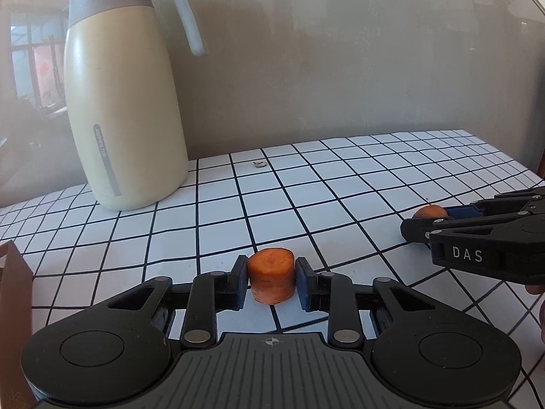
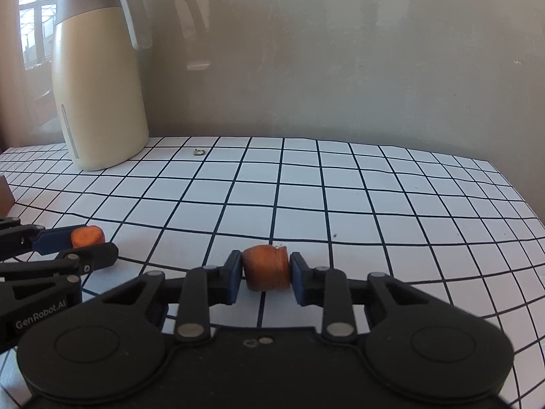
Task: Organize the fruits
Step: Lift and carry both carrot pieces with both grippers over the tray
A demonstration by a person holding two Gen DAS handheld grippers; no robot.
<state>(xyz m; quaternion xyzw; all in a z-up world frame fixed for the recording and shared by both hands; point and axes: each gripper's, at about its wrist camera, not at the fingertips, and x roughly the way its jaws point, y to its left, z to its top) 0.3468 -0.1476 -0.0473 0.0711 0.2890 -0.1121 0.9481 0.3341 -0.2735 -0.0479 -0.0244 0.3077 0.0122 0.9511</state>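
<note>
Two orange carrot chunks stand on the white checked tablecloth (image 1: 306,184). My left gripper (image 1: 271,281) is shut on one carrot chunk (image 1: 270,277), its blue pads pressing both sides. In the right wrist view my right gripper (image 2: 266,271) is shut on the other carrot chunk (image 2: 266,267) the same way. Each gripper shows in the other's view: the right gripper (image 1: 429,220) with its chunk (image 1: 430,211) at the right edge, the left gripper (image 2: 90,243) with its chunk (image 2: 87,236) at the left edge.
A tall cream thermos jug (image 1: 122,109) with a grey handle stands at the back left against the wall, also seen as the jug (image 2: 98,78). A small scrap (image 1: 259,163) lies on the cloth near it. A brown box edge (image 1: 13,293) sits at the left.
</note>
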